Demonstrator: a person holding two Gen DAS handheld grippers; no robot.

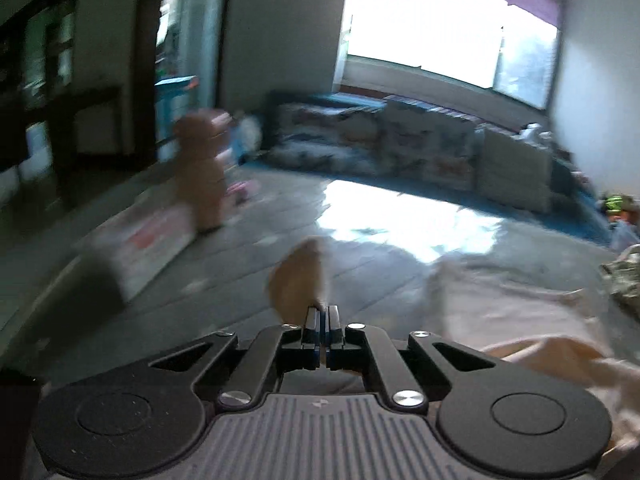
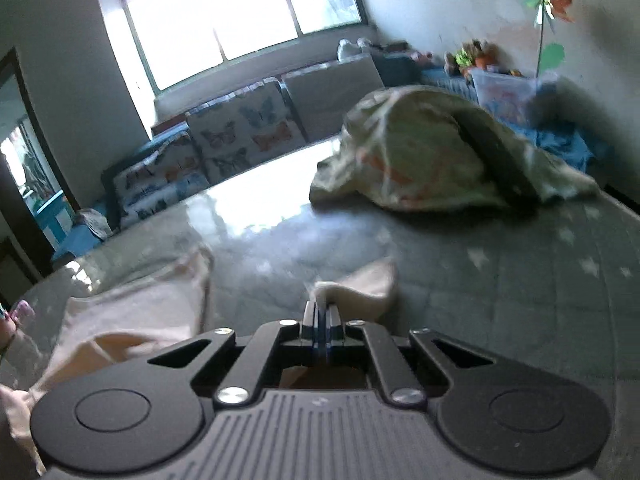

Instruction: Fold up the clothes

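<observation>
both claws clamped on corners of the cream cloth: left gripper [image 1: 322, 312] and right gripper [image 2: 321, 309]. cloth [image 2: 132, 308] sags between them over the table [image 2: 500, 280], long axis claw to claw. camo garment [image 2: 416, 152] lies ahead-right, nearer the right.

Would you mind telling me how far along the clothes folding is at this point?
No finished fold shows. In hand: the left gripper and right gripper are each shut on a corner of the cream garment, which is mid-fold. Left: finishing it, then the patterned garment heaped on the table.
</observation>
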